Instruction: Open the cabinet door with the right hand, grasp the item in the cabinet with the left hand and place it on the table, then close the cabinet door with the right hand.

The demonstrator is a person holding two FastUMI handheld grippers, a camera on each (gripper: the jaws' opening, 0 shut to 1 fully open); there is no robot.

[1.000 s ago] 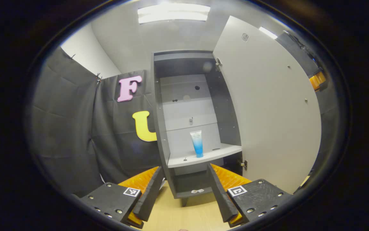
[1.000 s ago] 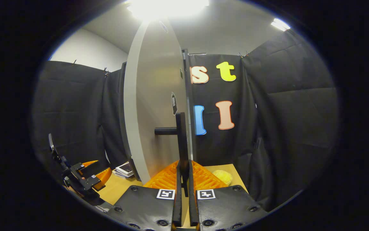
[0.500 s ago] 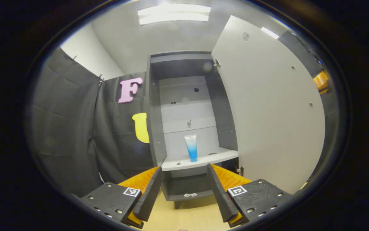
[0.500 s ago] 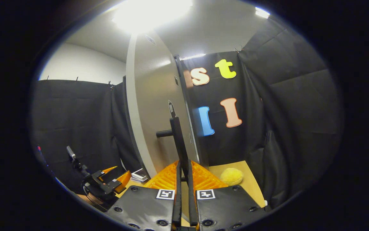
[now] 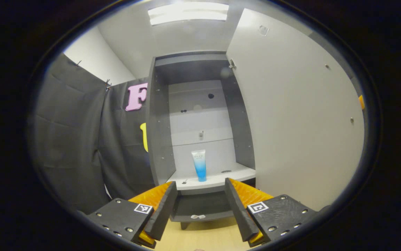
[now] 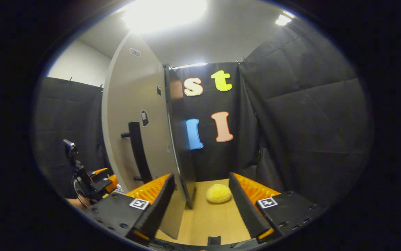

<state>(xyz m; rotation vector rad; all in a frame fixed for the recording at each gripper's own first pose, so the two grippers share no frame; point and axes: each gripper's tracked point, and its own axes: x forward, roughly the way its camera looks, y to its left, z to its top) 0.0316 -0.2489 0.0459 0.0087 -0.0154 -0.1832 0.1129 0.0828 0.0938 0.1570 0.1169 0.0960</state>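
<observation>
The grey cabinet stands open, its pale door swung wide to the right. A white-and-blue tube stands upright on the light shelf inside. My left gripper is open, a little in front of the shelf and just below the tube, holding nothing. In the right gripper view the door shows its outer face with a black bar handle. My right gripper is open to the right of that handle, with the door's edge between its fingers but not touched. The left gripper sits at the far left.
A yellow round soft object lies on the wooden table beside the door's lower edge. Black cloth walls close in the booth on the left and right. The cabinet's lower compartment is dark, with a small pale item at its front.
My right gripper has let go of the door handle, opened and shifted right. The door has swung wider. My left gripper has drifted so the cabinet opening sits more squarely ahead.
</observation>
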